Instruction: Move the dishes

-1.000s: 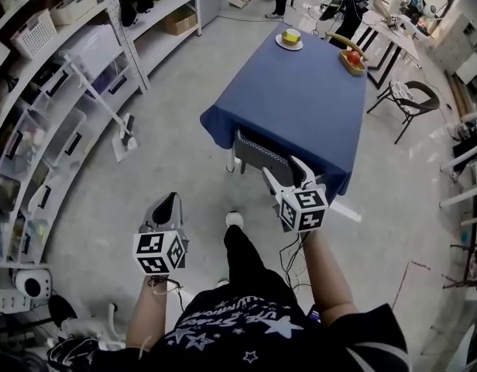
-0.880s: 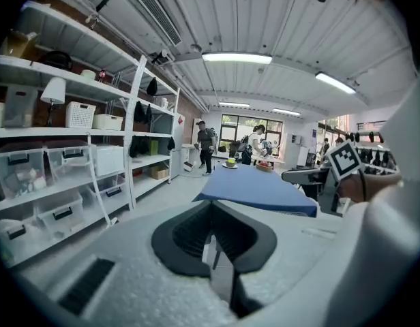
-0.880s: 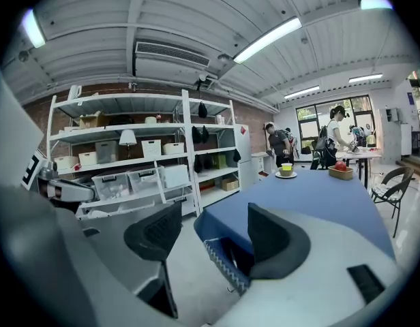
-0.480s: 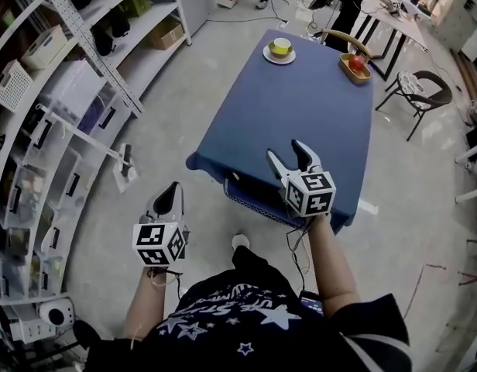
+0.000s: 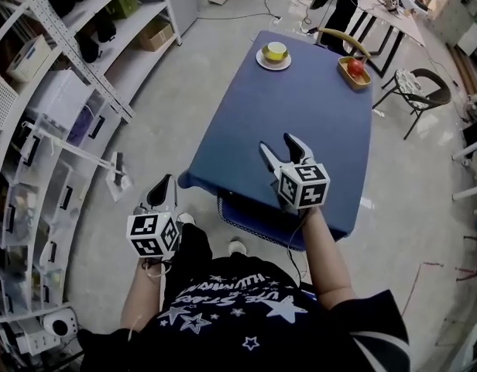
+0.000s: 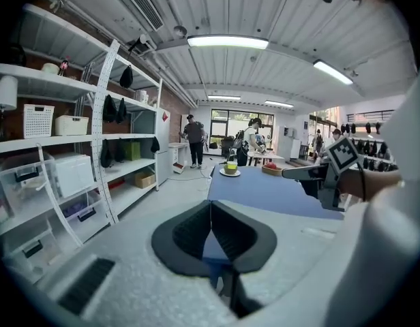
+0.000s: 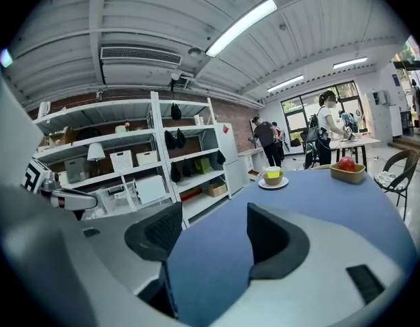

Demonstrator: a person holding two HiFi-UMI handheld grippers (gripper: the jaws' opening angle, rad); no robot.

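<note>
Quick read from my end: both dishes sit at the far end of the blue counter (image 5: 300, 107), and I'm standing at the near end. The cup and saucer (image 5: 274, 53) is on the far left corner. The bowl with the red fruit (image 5: 355, 70) is on the far right corner, well apart from it.

The right tongs (image 5: 276, 143) hang over the near part of the counter with the jaws spread wide and nothing between them, just blue cloth. They point straight down the counter's length at the dishes. The left tongs (image 5: 167, 181) are pinched closed, empty, and off the counter's left side over the floor.

So the right side is clearly nearer and already lined up. My guess is that the whole job turns on closing that long gap lengthwise. The saucer lies slightly left of the right tongs' line and the bowl off to the right.
</note>
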